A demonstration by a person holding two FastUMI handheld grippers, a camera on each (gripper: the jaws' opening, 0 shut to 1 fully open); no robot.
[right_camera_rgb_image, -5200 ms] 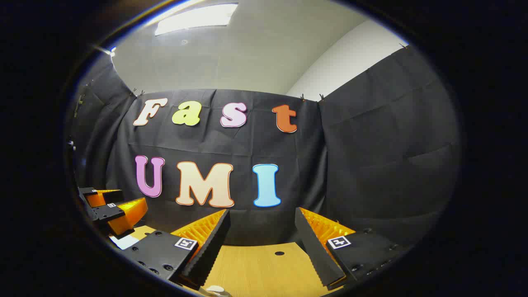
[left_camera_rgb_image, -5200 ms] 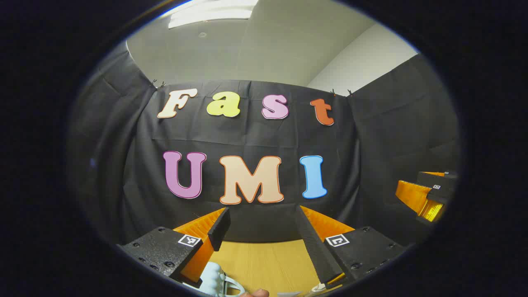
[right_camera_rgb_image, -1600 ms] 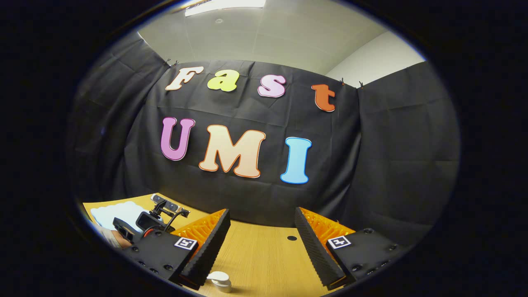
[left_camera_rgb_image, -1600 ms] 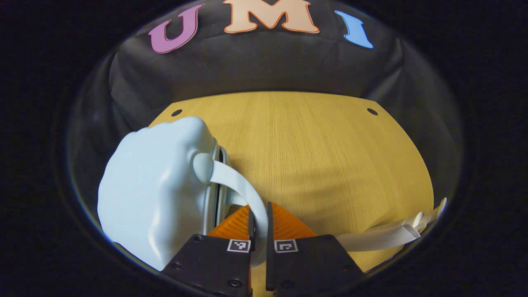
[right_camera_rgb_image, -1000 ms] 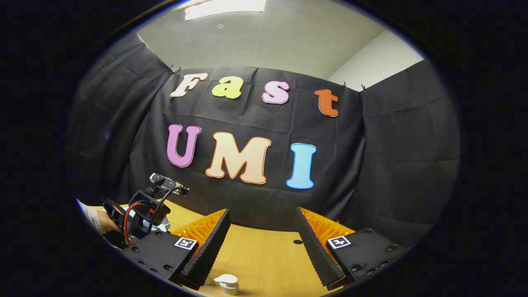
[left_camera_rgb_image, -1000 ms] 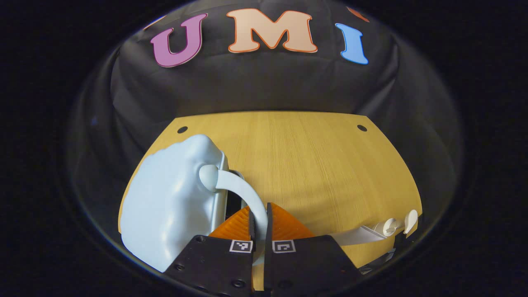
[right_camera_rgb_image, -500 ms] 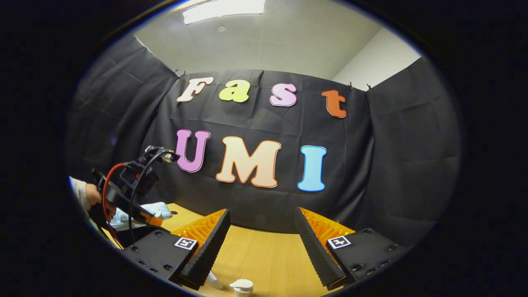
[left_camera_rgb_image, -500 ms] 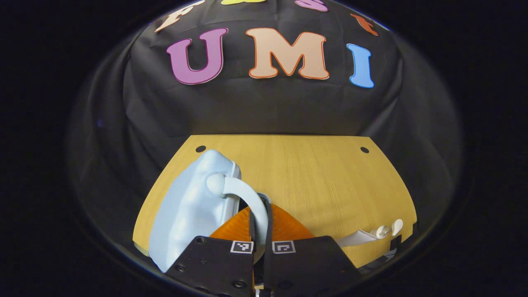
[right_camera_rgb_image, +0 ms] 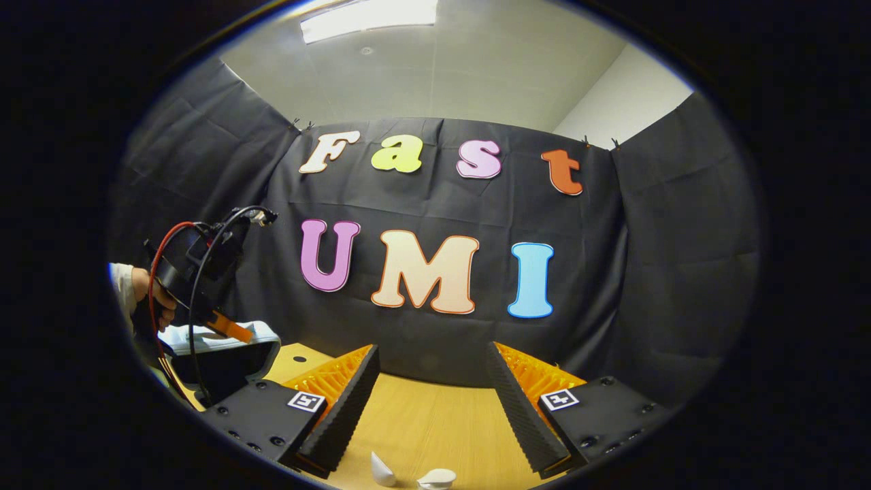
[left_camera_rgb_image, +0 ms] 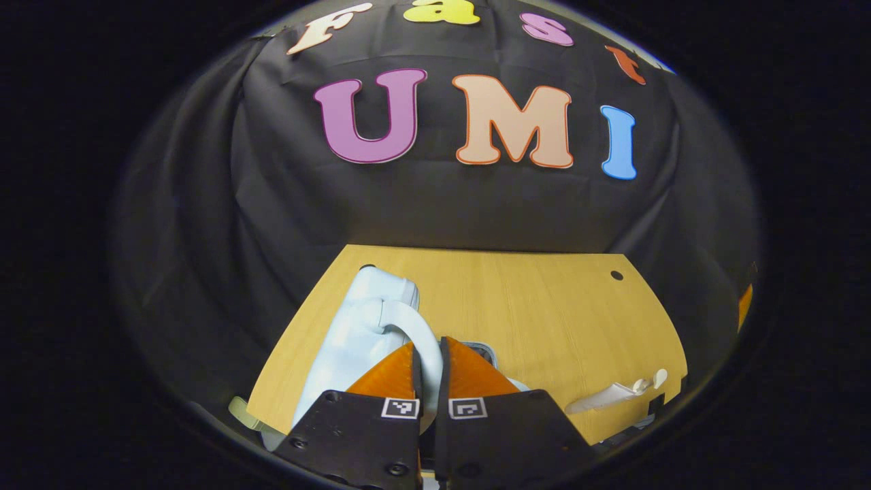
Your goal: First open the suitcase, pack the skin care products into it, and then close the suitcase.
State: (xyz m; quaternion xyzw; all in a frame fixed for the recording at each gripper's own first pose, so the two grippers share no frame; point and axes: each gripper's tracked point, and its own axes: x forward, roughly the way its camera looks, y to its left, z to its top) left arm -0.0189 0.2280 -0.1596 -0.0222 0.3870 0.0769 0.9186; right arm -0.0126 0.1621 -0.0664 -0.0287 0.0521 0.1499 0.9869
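Lifted higher now, the suitcase lid (left_camera_rgb_image: 354,333) hangs by its handle (left_camera_rgb_image: 416,333) pinched in the left tongs (left_camera_rgb_image: 429,361); right tongs (right_camera_rgb_image: 430,381) spread.

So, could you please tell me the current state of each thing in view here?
Pale blue hard-shell suitcase: lid partly raised by its handle.
Curved pale handle: pinched between fingers.
Left gripper: shut on handle.
Right gripper: open, empty.
White skin care tube: lying on table.

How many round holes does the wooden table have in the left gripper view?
2: one hole at the far left corner, partly behind the suitcase; the other hole at the far right corner. More may be hidden.
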